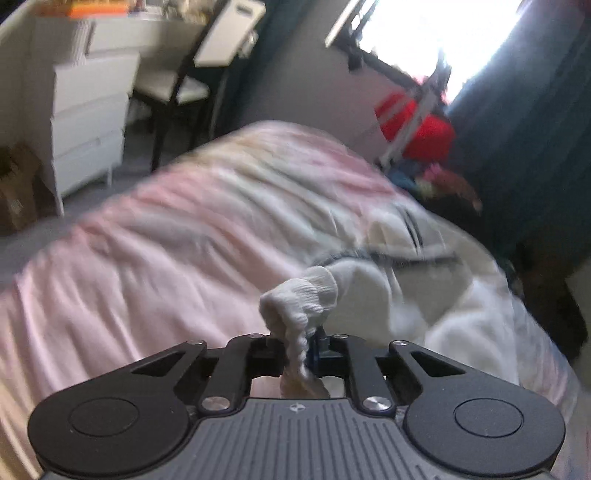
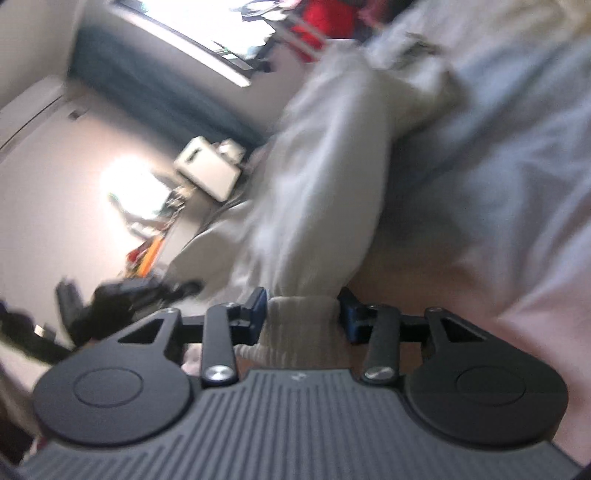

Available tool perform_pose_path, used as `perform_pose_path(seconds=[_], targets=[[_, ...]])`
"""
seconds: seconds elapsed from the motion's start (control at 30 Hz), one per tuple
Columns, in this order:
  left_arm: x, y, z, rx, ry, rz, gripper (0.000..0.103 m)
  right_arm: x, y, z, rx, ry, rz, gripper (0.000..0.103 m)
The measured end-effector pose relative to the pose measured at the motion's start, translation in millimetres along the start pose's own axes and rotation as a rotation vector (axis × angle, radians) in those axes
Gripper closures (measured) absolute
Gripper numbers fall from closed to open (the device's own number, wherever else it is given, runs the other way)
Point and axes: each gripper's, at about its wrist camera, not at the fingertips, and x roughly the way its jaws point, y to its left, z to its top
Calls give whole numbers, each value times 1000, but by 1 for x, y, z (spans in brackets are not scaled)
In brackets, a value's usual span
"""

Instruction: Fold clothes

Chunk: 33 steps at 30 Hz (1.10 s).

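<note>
A bed covered by a wrinkled pale pink sheet [image 1: 155,236] fills most of the left wrist view. From left to right behind it stand a brown cardboard box [image 1: 16,188], a white drawer unit [image 1: 90,118], a black-framed chair with a cream seat [image 1: 184,86], a grey wall, a bright window [image 1: 443,33], a red bag [image 1: 417,125] on a white rack and a dark teal curtain [image 1: 524,122].

A white long-sleeved sweatshirt with ribbed cuffs [image 1: 436,288] lies on the right side of the bed. One sleeve runs leftward and toward the camera, ending in a ribbed cuff [image 1: 306,299]. The left gripper [image 1: 295,350] is clamped on that cuff, its jaws nearly together with the knit bunched between them.

The right wrist view is rolled and blurred. The left gripper's black body [image 2: 110,302] shows at the left edge, then the room wall with a glare patch. The other sleeve [image 2: 321,184] stretches away from the camera, its long axis leaning up and right toward the sweatshirt's body. The right gripper [image 2: 303,314] is closed on that sleeve's cuff [image 2: 301,325], which fills the gap between its blue-padded jaws. To the right lies the pink sheet.
</note>
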Motion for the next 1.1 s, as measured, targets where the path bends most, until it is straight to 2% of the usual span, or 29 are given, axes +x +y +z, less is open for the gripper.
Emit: perform_pose_path(seconds=[0.07, 0.1, 0.13, 0.3, 0.5, 0.67, 0.77, 0.87, 0.97, 1.03, 1.1], targets=[[-8, 2, 21, 13, -63, 26, 90, 26, 20, -4, -2, 18, 38, 67], [-11, 2, 35, 23, -99, 44, 90, 39, 29, -7, -3, 28, 57, 76], [-14, 4, 51, 28, -126, 55, 90, 52, 39, -9, -5, 37, 76, 77], [-14, 14, 128, 64, -220, 128, 90, 117, 88, -20, -10, 83, 172, 79], [37, 38, 200, 119, -265, 261, 90, 206, 141, -35, -28, 144, 263, 80], [104, 70, 211, 97, -187, 292, 90, 266, 153, -44, -74, 209, 218, 79], [132, 84, 207, 86, -153, 290, 88, 274, 151, -44, -52, 233, 220, 76], [141, 91, 201, 98, -125, 297, 82, 270, 152, -41, -27, 238, 222, 76], [134, 86, 195, 114, -134, 287, 73, 263, 156, -38, -26, 242, 210, 62], [119, 77, 186, 130, -148, 279, 53, 252, 161, -38, -58, 243, 203, 30], [104, 68, 176, 127, -172, 290, 42, 232, 169, -36, -102, 216, 190, 15]])
